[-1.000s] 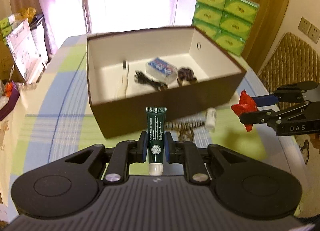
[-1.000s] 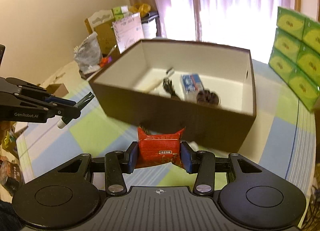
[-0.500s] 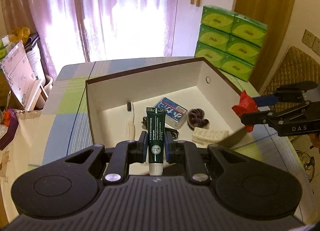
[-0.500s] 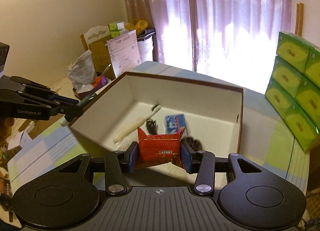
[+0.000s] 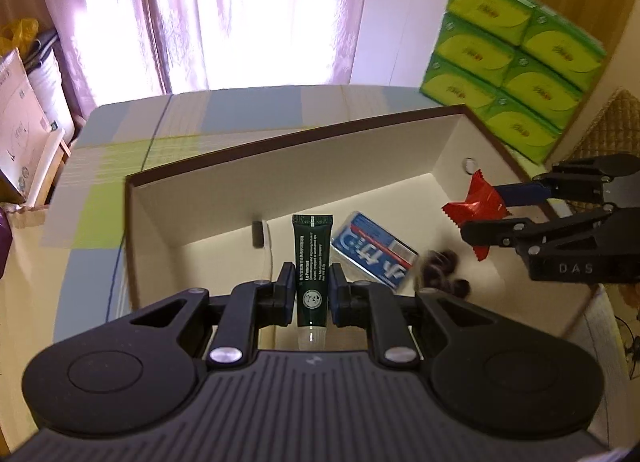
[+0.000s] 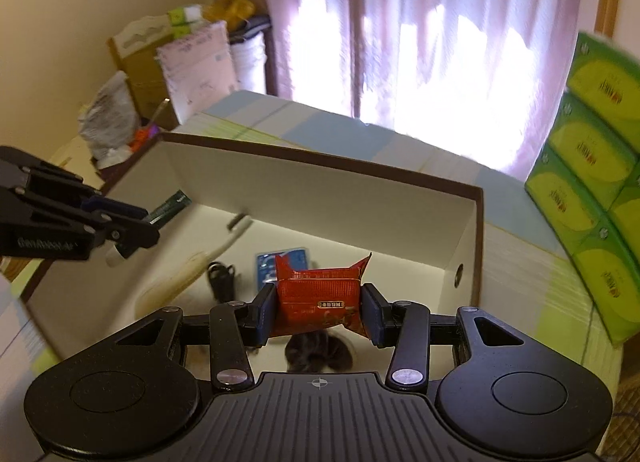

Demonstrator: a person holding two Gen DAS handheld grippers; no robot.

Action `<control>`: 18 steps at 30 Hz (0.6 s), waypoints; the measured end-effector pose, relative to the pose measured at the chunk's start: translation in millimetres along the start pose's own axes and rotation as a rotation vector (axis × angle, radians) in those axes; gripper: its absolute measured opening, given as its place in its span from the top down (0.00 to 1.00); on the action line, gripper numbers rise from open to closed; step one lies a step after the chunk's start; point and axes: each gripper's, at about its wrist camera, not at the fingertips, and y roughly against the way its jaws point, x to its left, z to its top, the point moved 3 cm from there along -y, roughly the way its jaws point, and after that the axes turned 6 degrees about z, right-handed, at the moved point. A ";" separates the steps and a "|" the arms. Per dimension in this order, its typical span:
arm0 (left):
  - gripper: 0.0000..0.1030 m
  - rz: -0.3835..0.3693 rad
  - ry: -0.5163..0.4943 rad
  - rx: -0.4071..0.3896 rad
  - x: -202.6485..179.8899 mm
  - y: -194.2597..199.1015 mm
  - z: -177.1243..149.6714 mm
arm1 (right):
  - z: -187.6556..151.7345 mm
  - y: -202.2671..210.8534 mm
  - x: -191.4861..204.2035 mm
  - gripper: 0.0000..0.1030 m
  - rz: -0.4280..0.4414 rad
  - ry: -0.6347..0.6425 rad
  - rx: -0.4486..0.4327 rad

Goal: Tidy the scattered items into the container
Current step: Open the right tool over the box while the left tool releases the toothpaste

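Brown box [image 5: 280, 149]: both loads held above its open top.
Left gripper [image 5: 310, 292] pinches tube [image 5: 311, 258]; right gripper [image 6: 318, 312] pinches red packet [image 6: 320, 302]. Advice: release over bare floor, clear of walls.

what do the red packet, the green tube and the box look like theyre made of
Red packet: probably glossy foil or plastic film, with crinkles and serrated ends. Green tube: likely soft plastic, smooth, with a crimped end and whitish cap. Box: seemingly cardboard, matte, with thin flat walls.

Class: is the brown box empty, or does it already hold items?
Not empty: the brown box already holds a blue packet and toothbrush.
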 end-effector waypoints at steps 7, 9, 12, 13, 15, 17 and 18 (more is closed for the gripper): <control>0.87 0.020 -0.005 0.056 0.7 -53.3 15.8 | 10.3 -30.1 -14.5 0.54 -0.019 -0.039 0.049; 0.87 0.020 -0.013 0.072 0.5 -66.3 16.6 | 11.4 -35.4 -17.7 0.54 -0.024 -0.045 0.062; 0.87 0.024 -0.021 0.087 -0.8 -80.2 17.0 | 11.7 -40.0 -21.2 0.54 -0.033 -0.051 0.074; 0.87 0.027 -0.022 0.088 -0.7 -83.2 17.3 | 12.1 -41.3 -21.8 0.54 -0.035 -0.049 0.077; 0.87 0.028 -0.027 0.090 -0.4 -89.1 18.0 | 13.1 -43.4 -23.2 0.54 -0.043 -0.042 0.085; 0.87 0.032 -0.033 0.098 -0.1 -94.7 18.3 | 14.6 -46.3 -23.8 0.54 -0.050 -0.035 0.092; 0.87 0.038 -0.039 0.102 -0.3 -97.4 18.4 | 15.3 -47.3 -24.1 0.54 -0.052 -0.031 0.094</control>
